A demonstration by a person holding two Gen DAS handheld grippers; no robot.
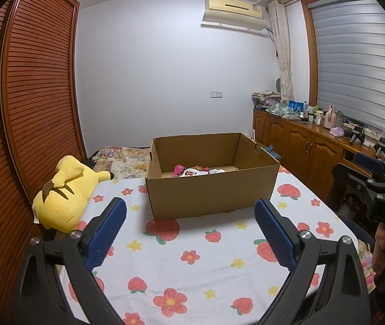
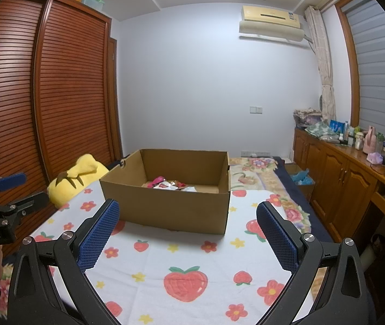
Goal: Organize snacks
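Note:
An open cardboard box (image 1: pixel 211 195) stands on the bed's strawberry-print blanket (image 1: pixel 192 265). Several snack packets (image 1: pixel 192 172), pink, white and red, lie on its floor. The box (image 2: pixel 170 205) and the snack packets (image 2: pixel 169 184) also show in the right wrist view. My left gripper (image 1: pixel 191 218) is open and empty, held above the blanket in front of the box. My right gripper (image 2: pixel 188 218) is open and empty, also in front of the box. Each gripper's body shows at the edge of the other's view.
A yellow plush toy (image 1: pixel 65 195) lies left of the box by the slatted wardrobe (image 1: pixel 29 103). A wooden cabinet (image 1: pixel 309 146) with bottles and clutter runs along the right wall under the window. A floral quilt (image 2: pixel 257 170) lies behind the box.

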